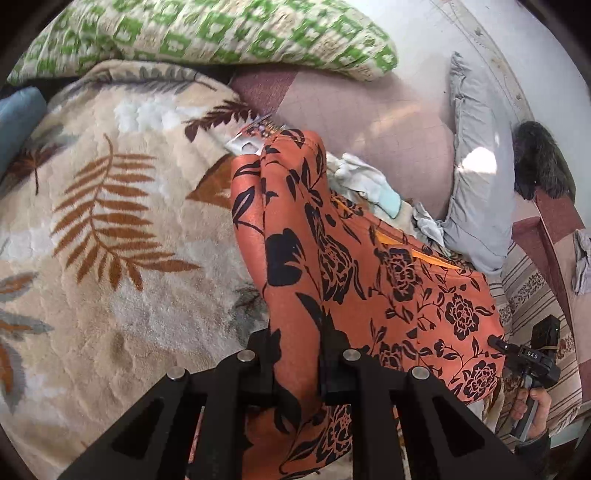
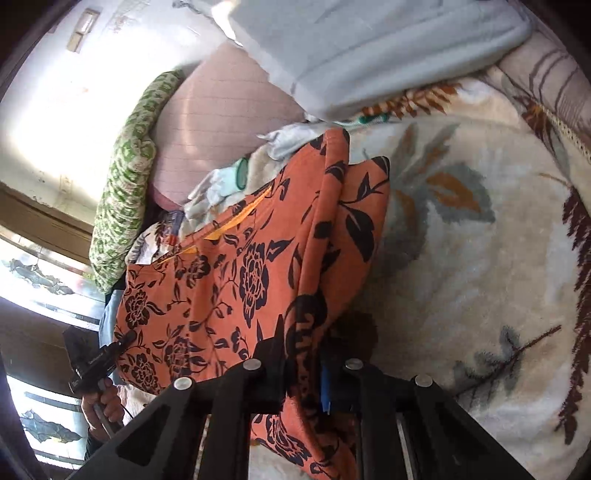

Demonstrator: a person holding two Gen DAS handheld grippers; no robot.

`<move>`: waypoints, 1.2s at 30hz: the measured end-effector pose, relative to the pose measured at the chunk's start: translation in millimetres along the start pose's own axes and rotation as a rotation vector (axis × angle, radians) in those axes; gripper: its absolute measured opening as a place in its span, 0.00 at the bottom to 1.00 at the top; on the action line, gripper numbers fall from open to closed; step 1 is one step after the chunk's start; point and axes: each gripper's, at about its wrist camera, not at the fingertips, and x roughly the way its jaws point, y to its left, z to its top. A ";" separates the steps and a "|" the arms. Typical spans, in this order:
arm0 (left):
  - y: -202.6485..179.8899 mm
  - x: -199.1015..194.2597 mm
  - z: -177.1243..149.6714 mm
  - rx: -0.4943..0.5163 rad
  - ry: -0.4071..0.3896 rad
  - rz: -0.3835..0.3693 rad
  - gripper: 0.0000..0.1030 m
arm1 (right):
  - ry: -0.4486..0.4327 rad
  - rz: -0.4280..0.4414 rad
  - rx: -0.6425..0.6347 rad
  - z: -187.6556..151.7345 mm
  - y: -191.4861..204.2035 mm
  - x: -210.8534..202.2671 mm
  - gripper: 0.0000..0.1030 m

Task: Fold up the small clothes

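Both tongs, left point(image 1: 295, 365) and right point(image 2: 303, 369), clamp tight on an orange floral garment point(image 1: 369, 266) above a leaf-print blanket point(image 1: 110, 221).

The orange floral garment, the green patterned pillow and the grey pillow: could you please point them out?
orange floral garment point(image 1: 369, 280), left wrist view, its spread middle.
green patterned pillow point(image 1: 221, 33), left wrist view, its top face.
grey pillow point(image 1: 476, 177), left wrist view, its middle.

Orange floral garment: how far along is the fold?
Done: both grippers are shut on the orange floral garment, left gripper and right gripper at opposite ends. In hand: it hangs stretched over the leaf-print blanket. Left: no finished fold visible; pale clothes wait.
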 end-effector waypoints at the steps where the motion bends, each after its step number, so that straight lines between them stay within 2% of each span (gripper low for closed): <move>1: -7.3 -12.4 -2.8 0.019 -0.014 0.004 0.14 | -0.009 0.003 -0.013 -2.1 8.0 -10.7 0.13; 5: -27.4 -68.5 -29.1 0.058 -0.051 -0.004 0.15 | -0.035 0.014 -0.046 -27.1 30.4 -59.4 0.13; 8: -27.6 -96.9 -68.8 0.077 -0.075 -0.002 0.15 | -0.032 -0.007 -0.068 -65.1 34.9 -89.4 0.13; 11: -2.5 -89.5 -121.9 0.014 -0.023 0.014 0.20 | 0.008 -0.016 -0.015 -115.0 12.2 -94.2 0.13; 12: 8.6 -77.7 -138.4 -0.006 0.013 0.030 0.24 | 0.035 -0.043 0.016 -130.5 -1.2 -86.6 0.17; 13: 21.8 -64.0 -153.9 -0.033 0.044 0.065 0.24 | 0.060 -0.083 0.038 -143.0 -14.5 -75.5 0.19; 15: 47.5 -47.9 -175.1 -0.109 0.088 0.188 0.32 | 0.127 -0.207 0.056 -162.6 -36.3 -53.5 0.27; 16: 56.8 -51.9 -180.9 -0.149 0.067 0.169 0.38 | 0.134 -0.273 0.045 -166.9 -39.7 -50.3 0.36; 17: 64.5 -62.1 -183.0 -0.189 0.028 0.152 0.44 | 0.103 -0.290 0.037 -168.4 -37.2 -55.7 0.54; 19: 66.1 -90.2 -180.8 -0.195 -0.056 0.208 0.49 | 0.017 -0.312 0.007 -163.8 -22.8 -75.1 0.57; 21: 55.3 -118.7 -175.3 -0.142 -0.142 0.202 0.51 | -0.068 -0.346 -0.035 -154.6 -2.8 -95.2 0.58; 23: 37.0 -134.2 -170.3 -0.090 -0.176 0.147 0.55 | -0.117 -0.262 -0.067 -146.0 19.9 -103.7 0.63; 24: 26.6 -134.8 -169.2 -0.060 -0.175 0.119 0.56 | -0.097 -0.193 -0.076 -140.8 30.1 -99.1 0.67; 26: 1.5 -126.3 -172.0 0.007 -0.159 0.064 0.56 | -0.003 -0.050 -0.087 -131.2 54.0 -69.4 0.67; 28: -23.7 -104.2 -175.6 0.082 -0.128 0.022 0.56 | 0.094 0.050 -0.098 -125.8 73.2 -31.3 0.67; 29: -32.5 -90.4 -177.6 0.113 -0.110 0.026 0.56 | 0.142 0.096 -0.100 -123.7 80.6 -10.9 0.67; 31: -37.2 -61.6 -183.6 0.158 -0.072 0.119 0.56 | 0.230 0.177 -0.082 -122.2 85.3 29.5 0.67; 32: -31.5 -47.0 -187.6 0.164 -0.048 0.189 0.56 | 0.241 0.165 -0.068 -117.3 79.3 44.5 0.67; 33: -21.5 -33.1 -189.8 0.151 -0.016 0.261 0.55 | 0.236 0.087 -0.035 -116.7 65.4 58.9 0.59; 34: -10.9 -25.1 -190.7 0.128 0.001 0.265 0.54 | 0.223 0.091 0.076 -107.9 46.0 66.3 0.53; 35: -3.4 -27.4 -191.6 0.110 -0.026 0.233 0.54 | 0.185 0.123 0.211 -100.0 28.2 62.2 0.52; 36: -0.9 -32.7 -192.5 0.100 -0.055 0.218 0.54 | 0.124 0.091 0.246 -94.5 26.3 53.7 0.53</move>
